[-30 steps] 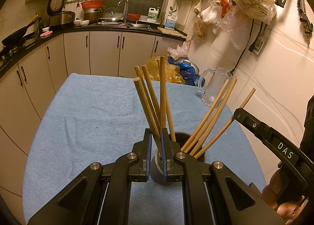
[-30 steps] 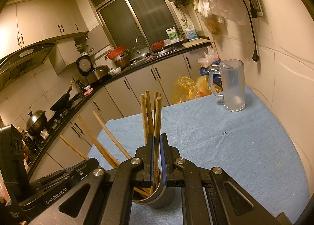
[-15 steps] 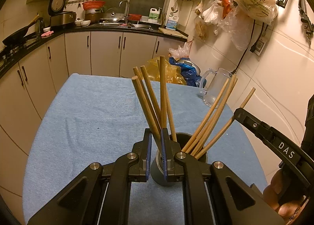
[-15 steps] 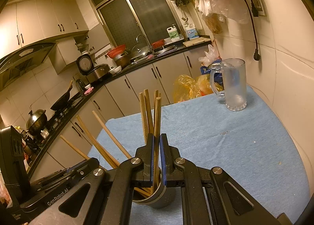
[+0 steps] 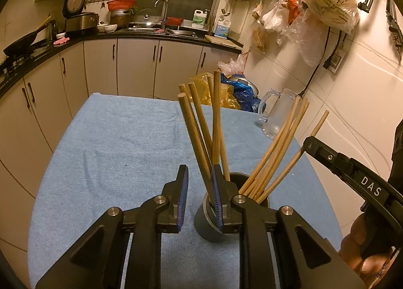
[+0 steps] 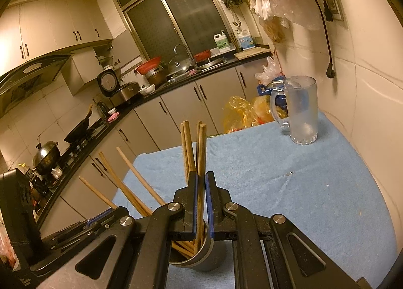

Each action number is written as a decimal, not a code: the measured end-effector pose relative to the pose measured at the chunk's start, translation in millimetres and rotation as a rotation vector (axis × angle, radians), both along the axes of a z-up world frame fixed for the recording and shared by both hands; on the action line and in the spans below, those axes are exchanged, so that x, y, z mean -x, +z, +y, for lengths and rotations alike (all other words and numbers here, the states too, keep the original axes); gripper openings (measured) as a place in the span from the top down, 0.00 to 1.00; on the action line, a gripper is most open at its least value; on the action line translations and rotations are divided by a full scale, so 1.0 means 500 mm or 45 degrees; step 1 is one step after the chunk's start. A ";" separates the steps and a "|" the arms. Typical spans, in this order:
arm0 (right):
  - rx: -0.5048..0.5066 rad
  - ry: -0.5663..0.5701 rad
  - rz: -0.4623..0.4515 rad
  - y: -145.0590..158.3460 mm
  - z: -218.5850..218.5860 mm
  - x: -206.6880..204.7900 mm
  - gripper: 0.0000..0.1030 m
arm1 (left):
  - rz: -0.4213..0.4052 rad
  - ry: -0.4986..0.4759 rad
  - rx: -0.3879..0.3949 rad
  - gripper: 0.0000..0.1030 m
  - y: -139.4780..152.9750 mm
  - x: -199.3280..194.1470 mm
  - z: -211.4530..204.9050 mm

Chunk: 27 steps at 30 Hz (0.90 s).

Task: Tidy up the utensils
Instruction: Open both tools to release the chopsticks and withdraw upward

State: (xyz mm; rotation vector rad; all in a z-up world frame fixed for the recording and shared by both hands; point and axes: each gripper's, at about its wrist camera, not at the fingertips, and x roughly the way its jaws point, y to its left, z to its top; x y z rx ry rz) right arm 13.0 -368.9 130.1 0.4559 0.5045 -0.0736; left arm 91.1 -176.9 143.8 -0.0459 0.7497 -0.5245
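A dark grey cup stands on the blue cloth and holds several wooden chopsticks. One bunch rises between the fingers of my left gripper, whose jaws are opening. The sticks lean on the right pad and the left pad stands clear of them. A second bunch fans out to the right. In the right wrist view that bunch stands upright, and my right gripper is shut on it just above the cup's rim. The right gripper's black body reaches in from the right.
The blue cloth covers the table. A glass mug stands at the far right by the tiled wall. Yellow and blue plastic bags lie beyond the table's far edge. A hand grips the right tool.
The left gripper's jaws have parted; they pinched the upright chopsticks before, and now only the right pad touches them. The right gripper stays shut on its bunch. Neither hand has shifted.
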 end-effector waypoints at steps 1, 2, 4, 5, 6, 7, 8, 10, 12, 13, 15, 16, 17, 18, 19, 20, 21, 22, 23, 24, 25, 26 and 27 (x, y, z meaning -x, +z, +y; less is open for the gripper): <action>-0.002 -0.001 0.001 0.003 -0.004 -0.003 0.93 | 0.000 0.000 0.000 0.82 0.000 -0.001 0.000; -0.003 0.000 0.001 0.003 -0.005 -0.005 0.93 | 0.001 0.000 0.001 0.82 0.000 -0.001 0.000; -0.006 0.002 0.002 0.005 -0.009 -0.007 0.93 | 0.003 0.001 0.001 0.81 -0.001 -0.002 0.000; -0.010 0.005 0.003 0.006 -0.009 -0.008 0.93 | 0.002 0.003 0.000 0.79 -0.001 -0.002 -0.001; -0.014 0.010 0.003 0.006 -0.011 -0.009 0.93 | 0.001 0.005 -0.001 0.78 -0.001 -0.002 0.000; -0.019 0.015 0.005 0.006 -0.012 -0.010 0.93 | 0.001 0.005 0.000 0.76 -0.002 -0.003 0.000; -0.024 0.017 0.003 0.005 -0.012 -0.009 0.93 | 0.002 0.004 0.001 0.76 -0.002 -0.004 0.000; -0.025 0.014 0.000 0.007 -0.015 -0.010 0.93 | 0.001 0.006 -0.001 0.74 -0.001 -0.004 0.000; -0.028 0.014 0.000 0.007 -0.016 -0.010 0.93 | 0.000 0.005 -0.001 0.74 -0.002 -0.004 0.000; -0.031 0.015 0.002 0.007 -0.017 -0.010 0.93 | 0.001 0.005 -0.002 0.74 -0.002 -0.004 0.000; -0.036 0.017 0.002 0.008 -0.020 -0.012 0.93 | 0.001 0.005 -0.001 0.74 -0.002 -0.004 0.000; -0.035 0.018 0.002 0.008 -0.021 -0.013 0.93 | 0.001 0.006 -0.001 0.74 -0.002 -0.004 0.001; -0.034 0.018 0.003 0.008 -0.021 -0.013 0.93 | 0.001 0.005 0.000 0.73 -0.002 -0.004 0.000; -0.037 0.019 0.003 0.008 -0.021 -0.012 0.93 | 0.000 0.005 -0.002 0.73 -0.002 -0.004 0.000; -0.037 0.017 0.003 0.008 -0.021 -0.013 0.93 | -0.001 0.006 -0.003 0.73 -0.002 -0.004 0.000; -0.036 0.018 0.003 0.008 -0.021 -0.013 0.93 | 0.000 0.006 -0.001 0.73 -0.002 -0.004 0.000; -0.036 0.018 0.004 0.008 -0.021 -0.013 0.93 | 0.001 0.005 0.000 0.72 -0.002 -0.004 0.000; -0.040 0.017 0.004 0.008 -0.022 -0.012 0.93 | 0.000 0.005 0.000 0.72 -0.002 -0.003 0.000; -0.043 0.017 0.004 0.009 -0.023 -0.010 0.93 | -0.001 0.006 -0.002 0.72 -0.002 -0.004 0.000; -0.044 0.017 0.006 0.009 -0.022 -0.009 0.92 | -0.001 0.006 -0.003 0.71 -0.002 -0.004 0.000; -0.046 0.018 0.008 0.009 -0.021 -0.008 0.91 | 0.000 0.005 -0.003 0.71 -0.002 -0.004 0.000; -0.050 0.020 0.010 0.010 -0.021 -0.008 0.90 | 0.001 0.004 -0.002 0.70 -0.002 -0.003 0.000; -0.054 0.021 0.011 0.011 -0.022 -0.008 0.88 | 0.001 0.004 -0.002 0.70 -0.002 -0.004 0.001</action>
